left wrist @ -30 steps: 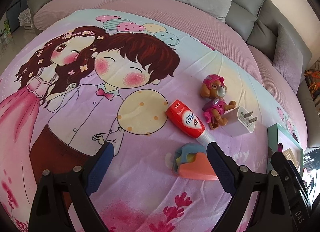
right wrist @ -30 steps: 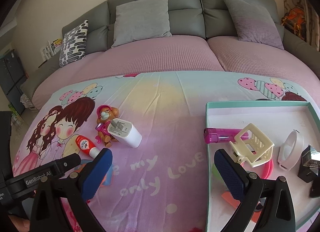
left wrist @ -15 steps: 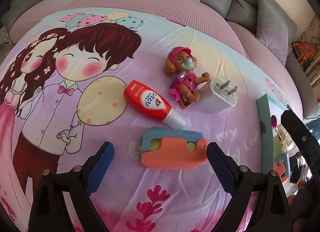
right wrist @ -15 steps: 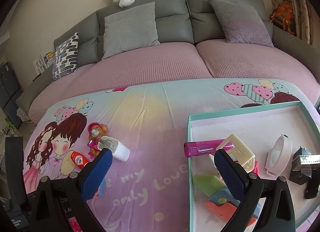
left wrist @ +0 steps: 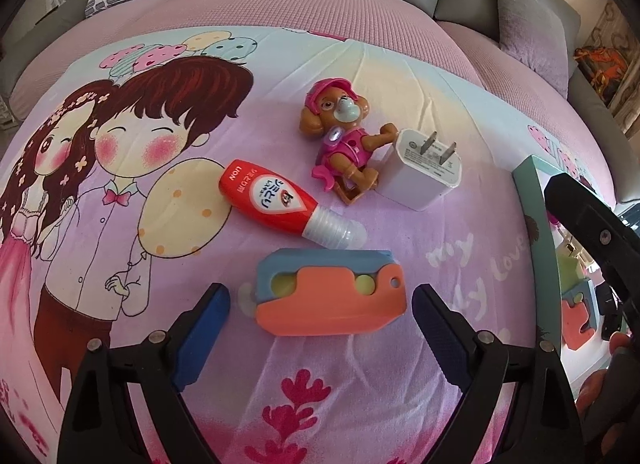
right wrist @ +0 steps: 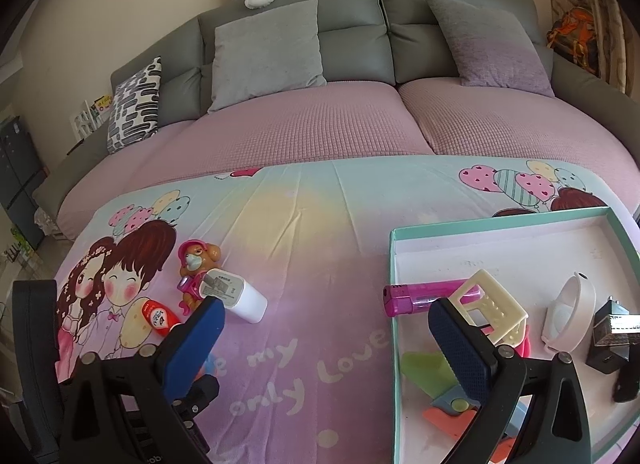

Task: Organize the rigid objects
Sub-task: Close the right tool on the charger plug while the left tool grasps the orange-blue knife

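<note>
An orange and blue plastic toy (left wrist: 332, 296) lies flat on the cartoon bedsheet, between the two fingers of my open left gripper (left wrist: 322, 318), which touch nothing. Beyond it lie a red tube (left wrist: 280, 204), a pink toy dog (left wrist: 344, 140) and a white plug charger (left wrist: 426, 174). The dog (right wrist: 196, 268), the charger (right wrist: 240, 296) and the tube (right wrist: 158, 316) also show in the right wrist view. My right gripper (right wrist: 326, 344) is open and empty, above the left edge of the teal-rimmed tray (right wrist: 496, 220).
The tray holds a pink lighter (right wrist: 420, 298), a cream clip (right wrist: 492, 312), a white oval case (right wrist: 568, 312), a dark box (right wrist: 612, 334) and flat coloured pieces (right wrist: 444, 396). Grey cushions (right wrist: 264, 52) and the sofa back stand behind. The tray edge (left wrist: 532, 200) is right of the left gripper.
My left gripper has moved forward and down, so the orange and blue toy now lies between its fingers. My right gripper has drawn back and turned a little left over the tray.
</note>
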Demonstrator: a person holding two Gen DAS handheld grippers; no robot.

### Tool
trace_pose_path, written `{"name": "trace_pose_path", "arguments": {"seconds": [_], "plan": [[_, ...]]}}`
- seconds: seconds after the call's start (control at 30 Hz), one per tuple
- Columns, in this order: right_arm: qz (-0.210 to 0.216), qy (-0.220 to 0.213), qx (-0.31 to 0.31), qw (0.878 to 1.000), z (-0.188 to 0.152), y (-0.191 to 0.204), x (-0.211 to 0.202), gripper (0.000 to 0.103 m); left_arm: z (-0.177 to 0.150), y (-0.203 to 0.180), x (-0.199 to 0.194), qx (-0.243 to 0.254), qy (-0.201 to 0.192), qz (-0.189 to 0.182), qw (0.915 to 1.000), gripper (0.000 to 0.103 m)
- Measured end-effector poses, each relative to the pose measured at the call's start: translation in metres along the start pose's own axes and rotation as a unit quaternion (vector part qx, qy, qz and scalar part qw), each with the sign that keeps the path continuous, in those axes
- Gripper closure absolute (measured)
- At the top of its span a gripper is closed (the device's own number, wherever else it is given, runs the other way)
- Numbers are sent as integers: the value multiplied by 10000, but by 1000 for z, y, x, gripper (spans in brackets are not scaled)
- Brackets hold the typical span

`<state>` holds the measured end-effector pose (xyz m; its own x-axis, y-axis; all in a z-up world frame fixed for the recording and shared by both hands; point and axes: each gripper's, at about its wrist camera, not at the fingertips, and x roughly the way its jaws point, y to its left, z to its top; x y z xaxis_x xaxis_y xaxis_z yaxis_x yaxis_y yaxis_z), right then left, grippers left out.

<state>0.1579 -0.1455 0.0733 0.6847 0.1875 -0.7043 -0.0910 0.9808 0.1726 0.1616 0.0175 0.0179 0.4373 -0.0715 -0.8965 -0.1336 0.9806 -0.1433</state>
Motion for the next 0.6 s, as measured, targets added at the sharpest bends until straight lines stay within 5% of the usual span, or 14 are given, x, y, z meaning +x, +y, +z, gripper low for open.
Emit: {"name": "trace_pose_path", "arguments": {"seconds": [0.6], "plan": [[378, 317, -729, 9961, -3, 62, 43, 0, -4, 67, -13, -738, -121, 668, 9950, 10]]}}
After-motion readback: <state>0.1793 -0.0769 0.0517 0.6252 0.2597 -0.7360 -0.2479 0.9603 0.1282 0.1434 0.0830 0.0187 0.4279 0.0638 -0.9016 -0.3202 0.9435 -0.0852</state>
